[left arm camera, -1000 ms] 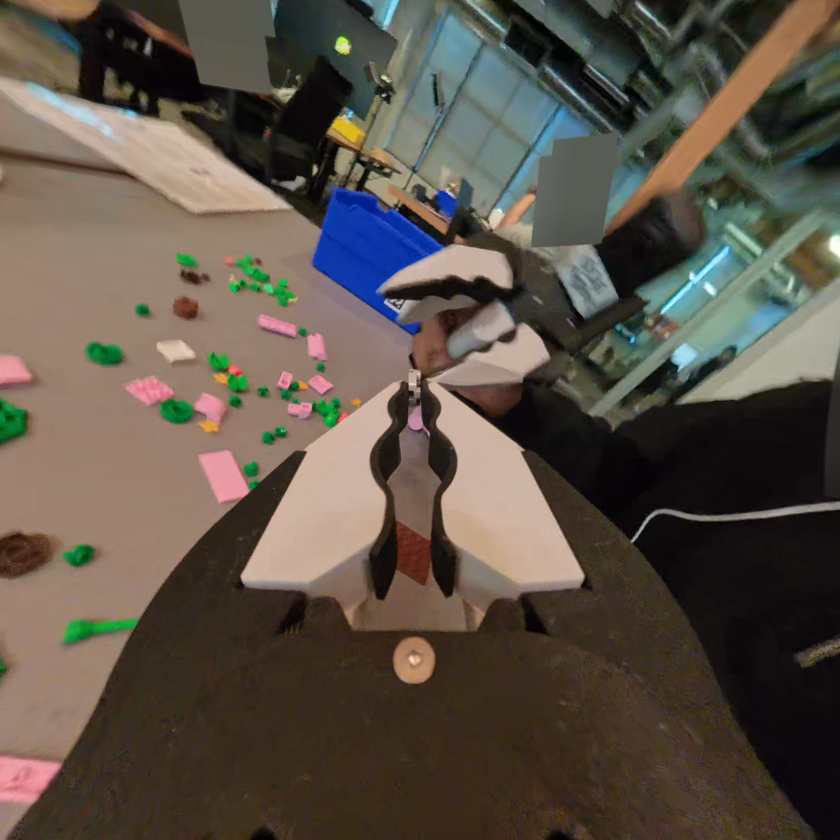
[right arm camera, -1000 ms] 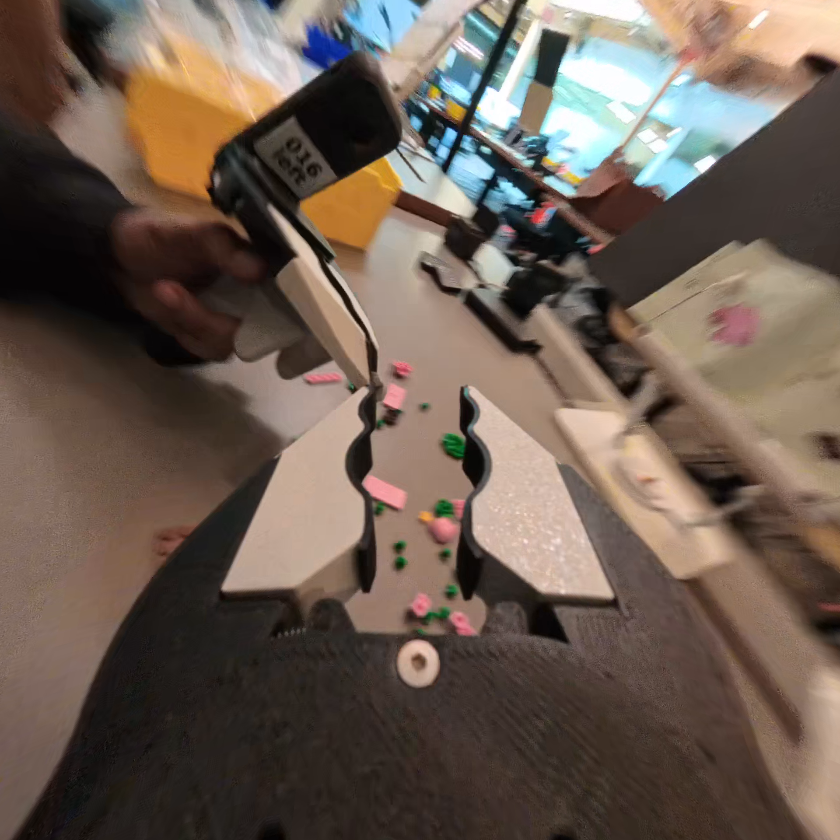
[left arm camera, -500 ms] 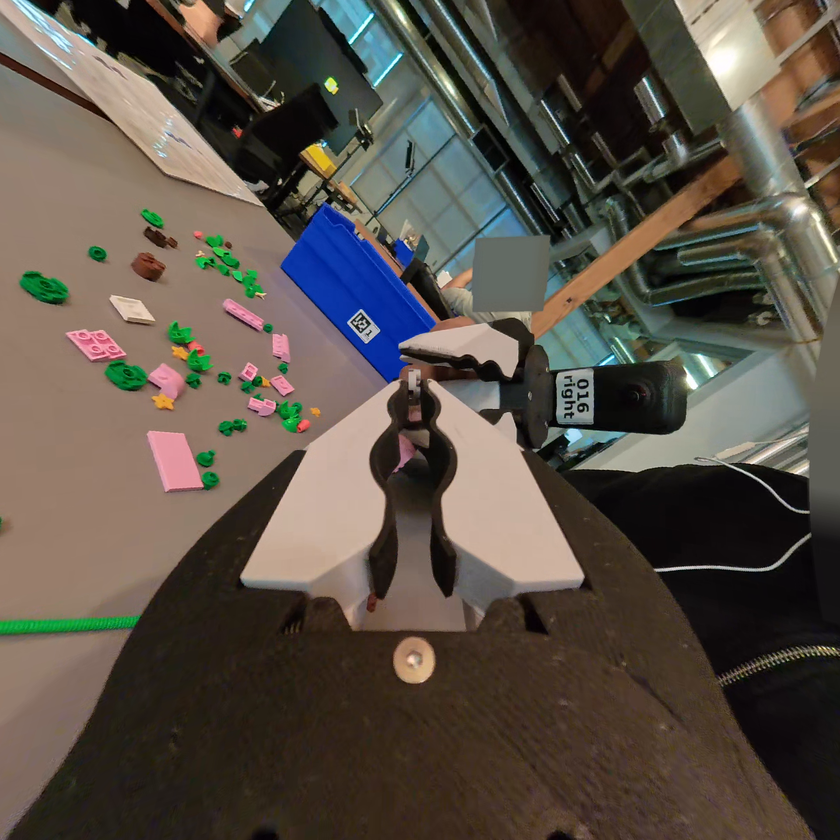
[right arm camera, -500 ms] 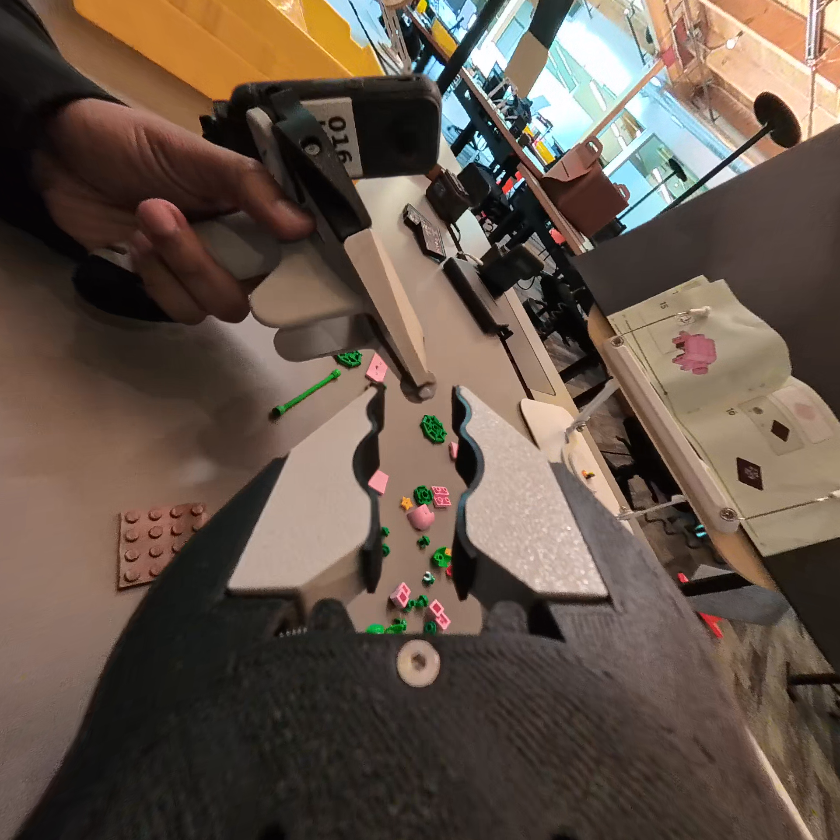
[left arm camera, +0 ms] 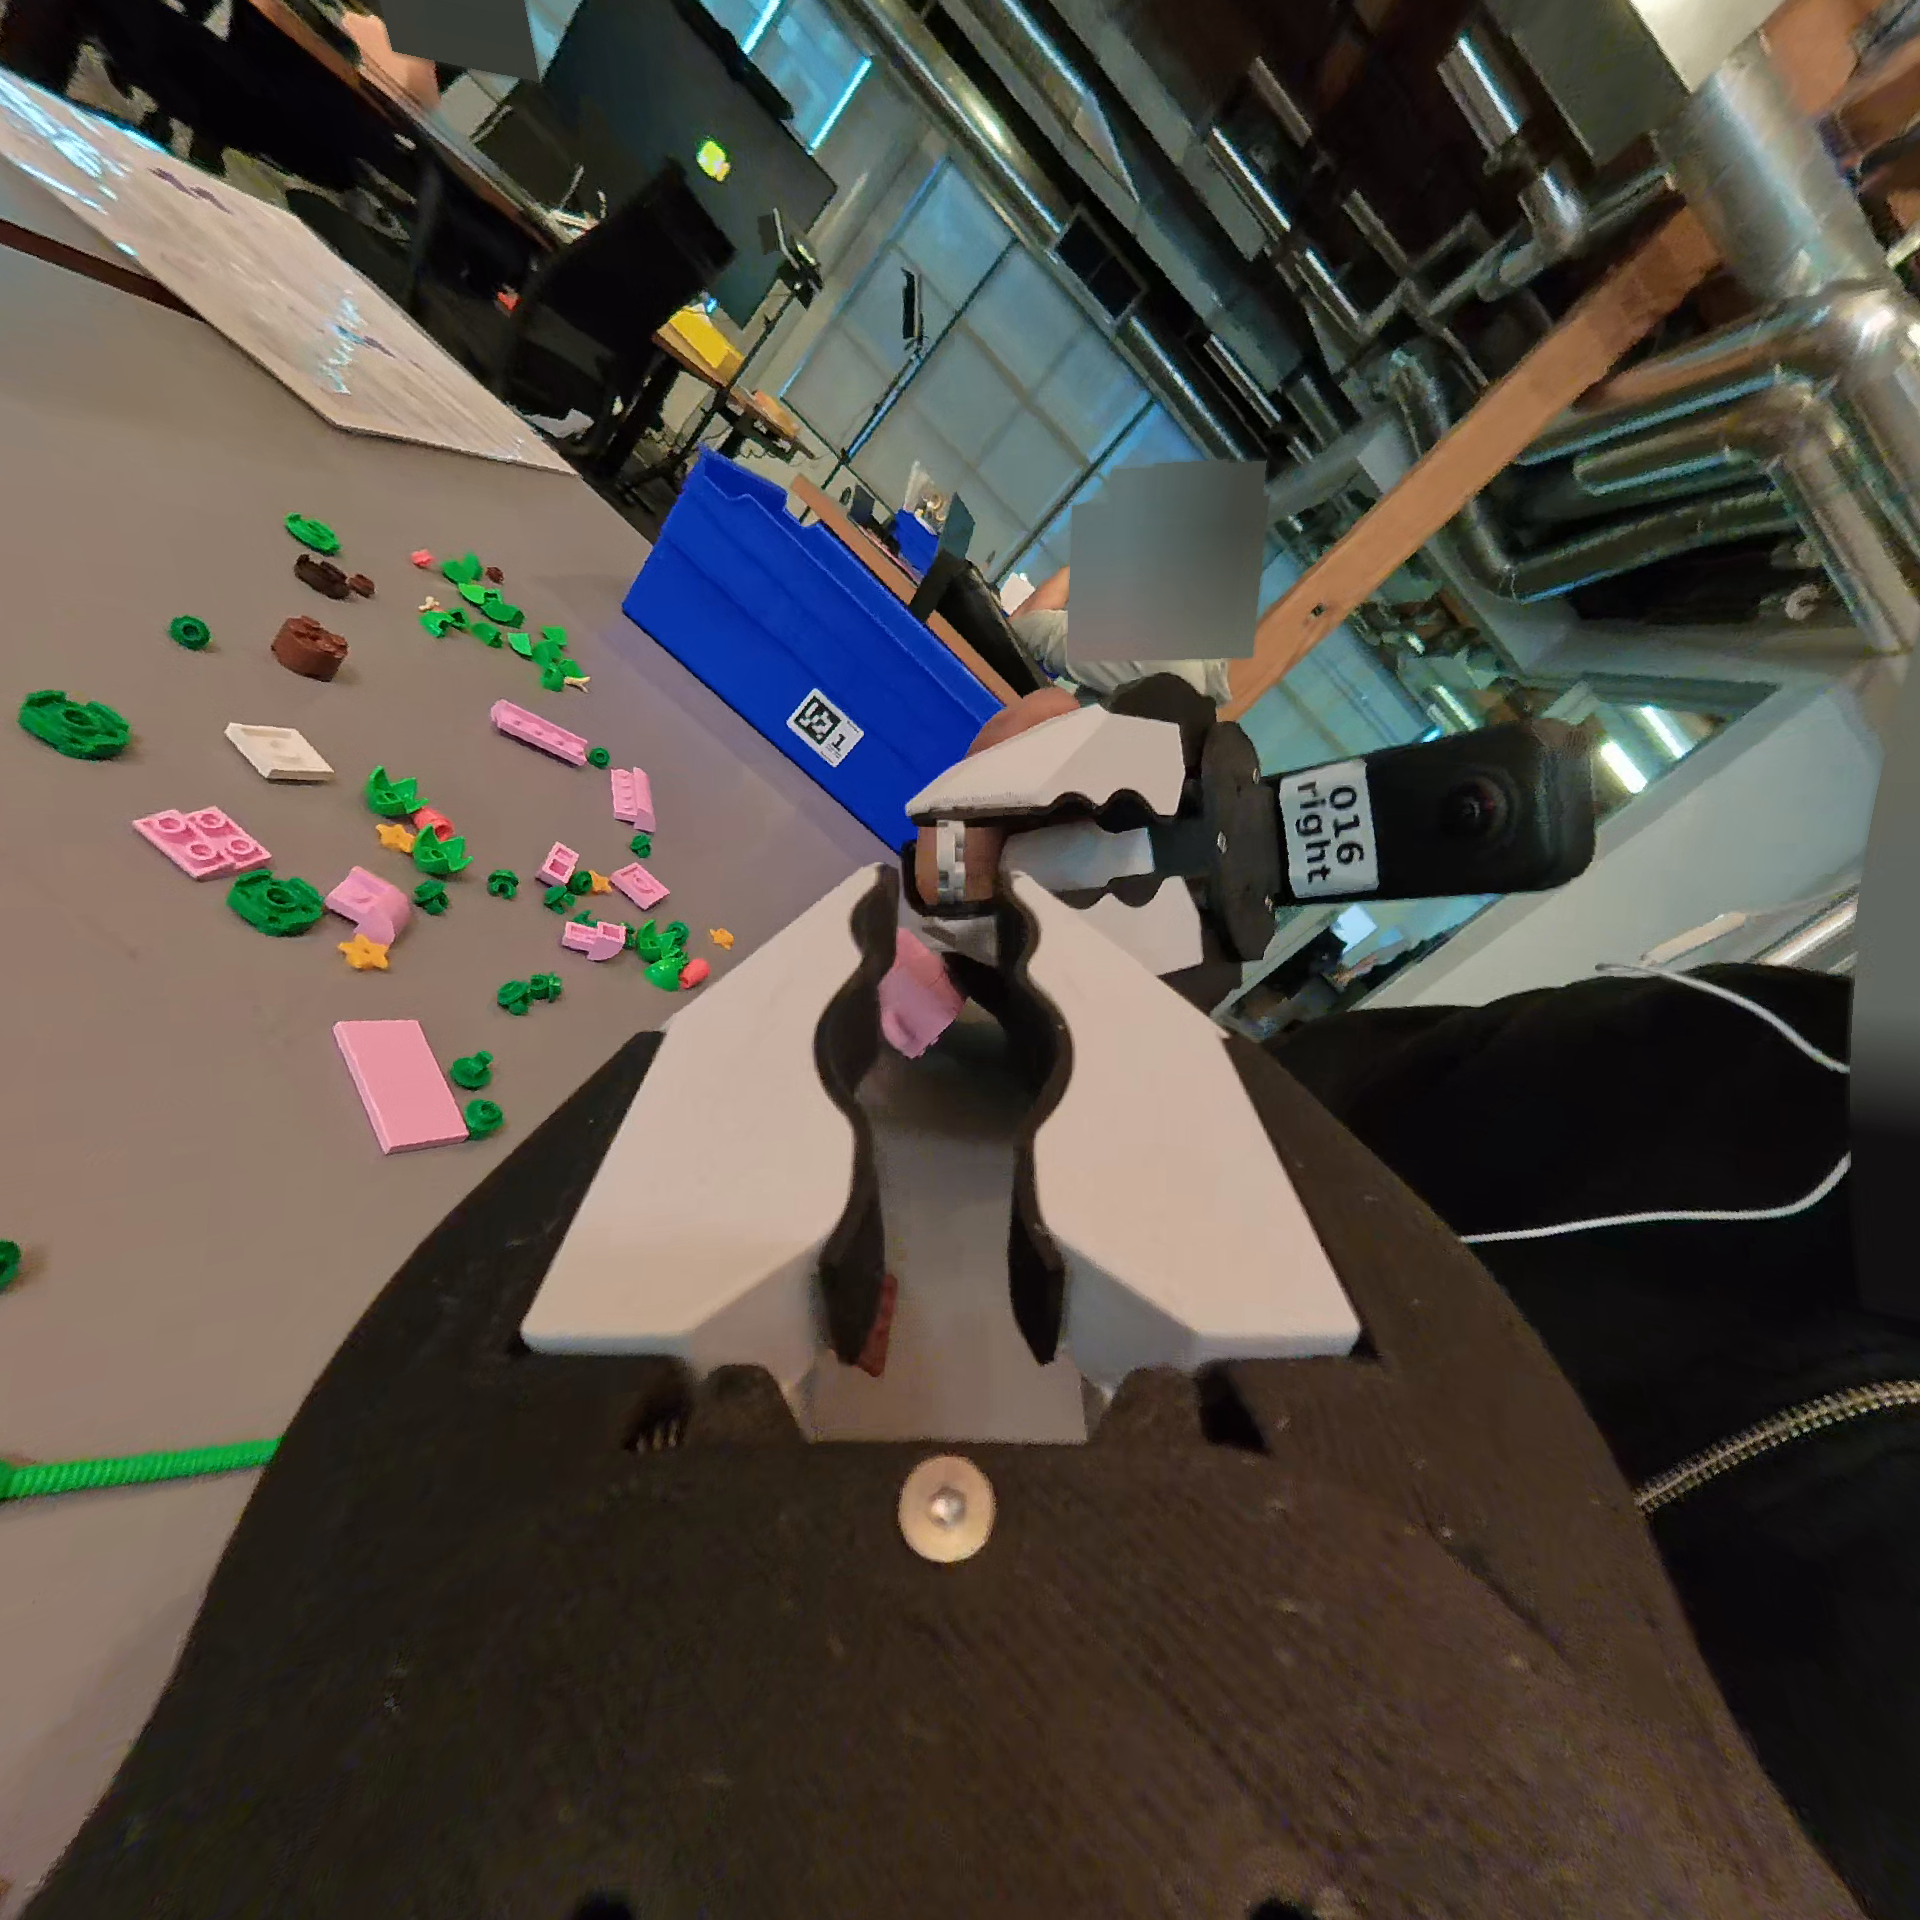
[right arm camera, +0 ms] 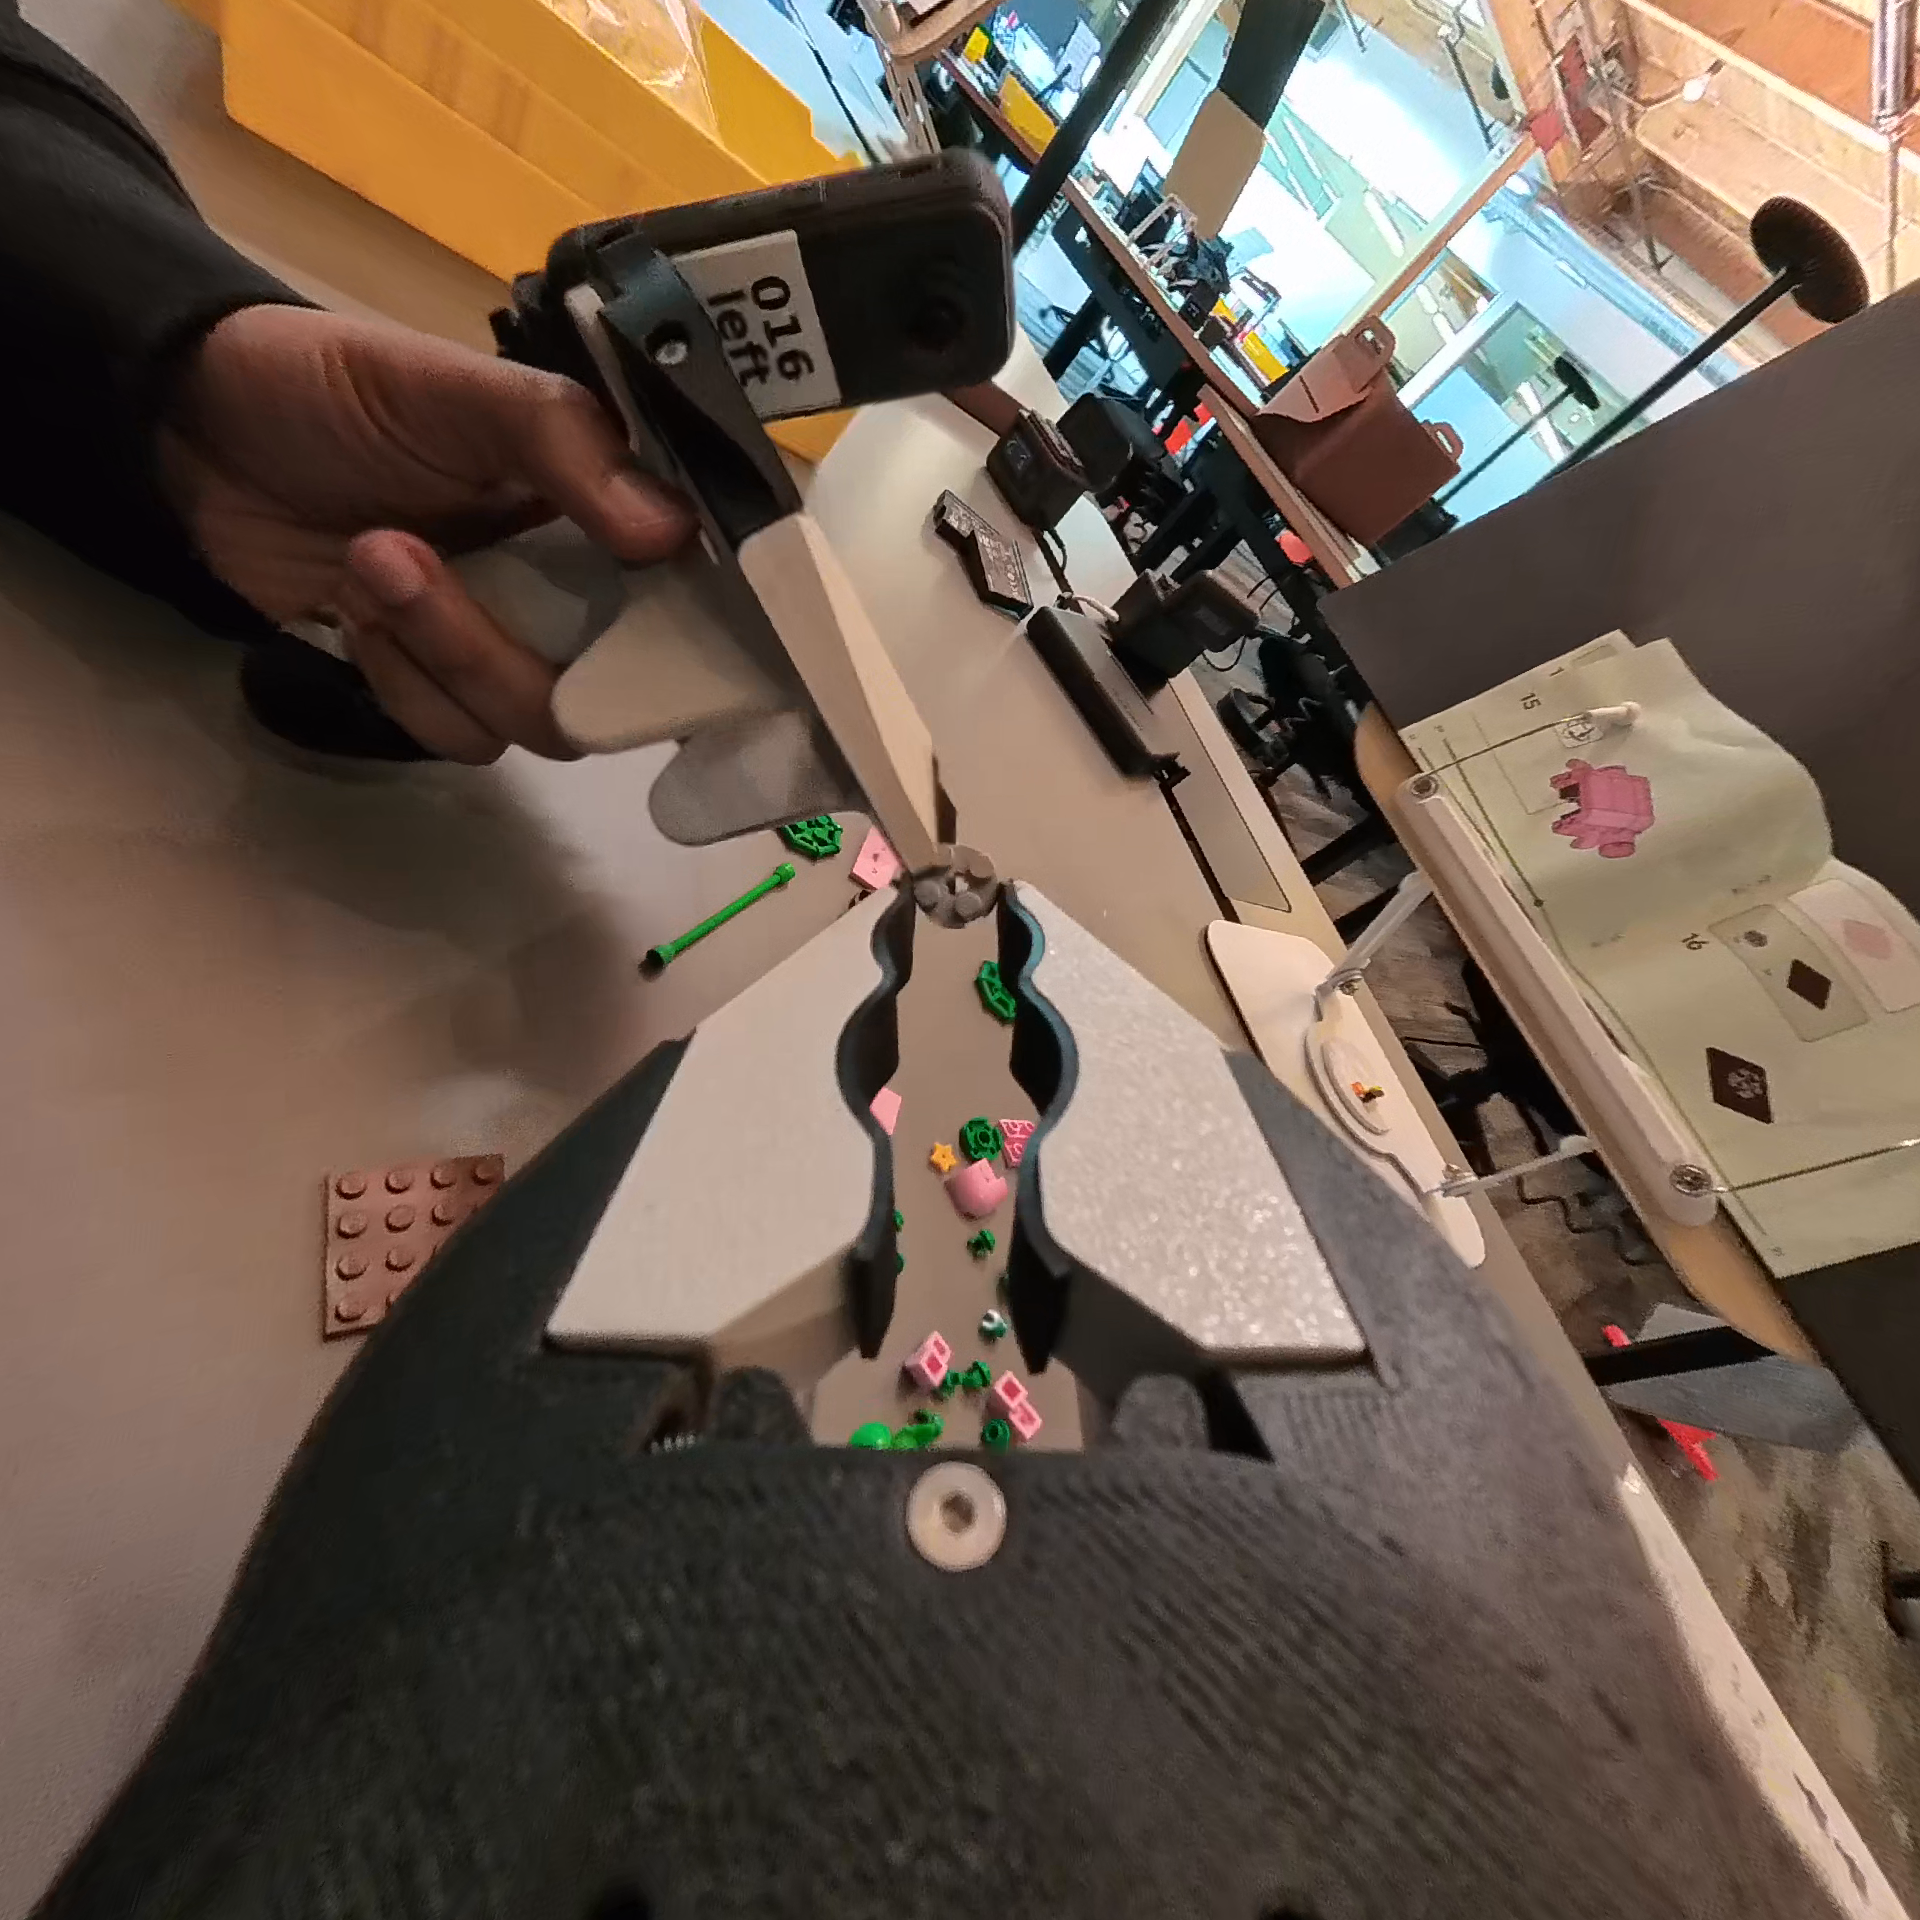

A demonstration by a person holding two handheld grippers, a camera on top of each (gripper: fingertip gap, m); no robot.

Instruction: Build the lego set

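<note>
A small grey round piece (right arm camera: pixel 954 896) with a pink part (left arm camera: pixel 916 1000) under it is held in the air above the table. My right gripper (right arm camera: pixel 956 902) is shut on the round piece across its width. In the left wrist view the right gripper (left arm camera: pixel 961 844) reaches in from the right, with the round piece (left arm camera: pixel 949 862) at its tips. My left gripper (left arm camera: pixel 952 883) is open. Its fingers stand on either side of the pink part, and only the left finger is near it. In the right wrist view the left gripper (right arm camera: pixel 923 864) comes from the upper left with its tip against the round piece.
Loose green and pink pieces lie on the grey table (left arm camera: pixel 156 1143), among them a pink flat plate (left arm camera: pixel 400 1086). A brown studded plate (right arm camera: pixel 400 1236) and a green rod (right arm camera: pixel 717 920) lie near. A blue bin (left arm camera: pixel 790 644), a yellow bin (right arm camera: pixel 468 125) and an instruction booklet (right arm camera: pixel 1662 914) stand around. Only a small space, under 4 cm, lies between the two pairs of fingers.
My right gripper has closed on the round piece that the left gripper held. My left gripper's fingers have spread apart. Both grippers have steadied close together.
</note>
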